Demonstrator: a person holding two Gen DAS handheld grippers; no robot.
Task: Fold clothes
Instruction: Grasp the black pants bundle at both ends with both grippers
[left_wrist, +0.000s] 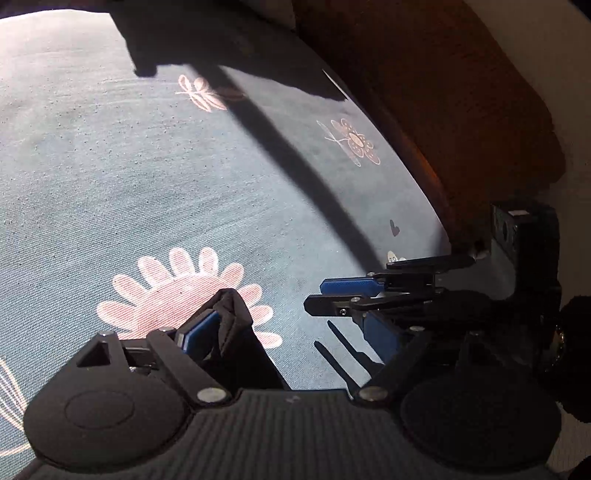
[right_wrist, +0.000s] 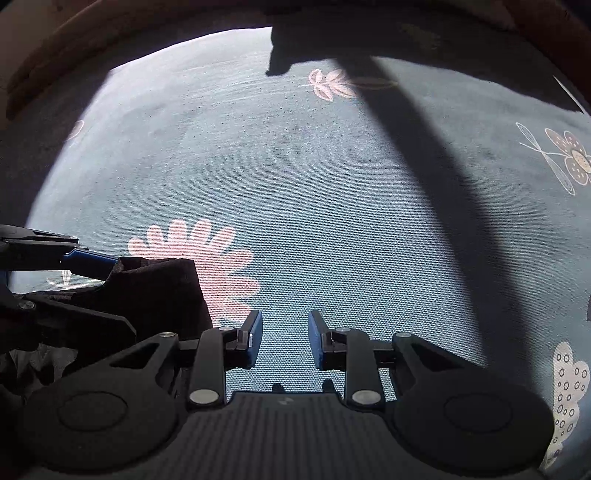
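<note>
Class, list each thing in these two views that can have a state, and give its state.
left claw: open wide, dark garment draped over one finger
right claw: partly open, nothing between its fingers
dark garment: bunched, lifted off the sheet, not yet folded
floral sheet: spread flat, partly in shadow

You are working over a bedsheet (right_wrist: 332, 229) of matt, coarse-woven blue-grey cloth, its weave showing as a fine grain, printed with flat pink and cream flowers. The dark garment (left_wrist: 236, 332) at your left gripper (left_wrist: 295, 332) is soft, matt black cloth that creases readily. Your right gripper (right_wrist: 284, 339) is matt black plastic with bright metal pivot pins, a ribbed body and smooth blue pads on its fingers (right_wrist: 317, 343).
</note>
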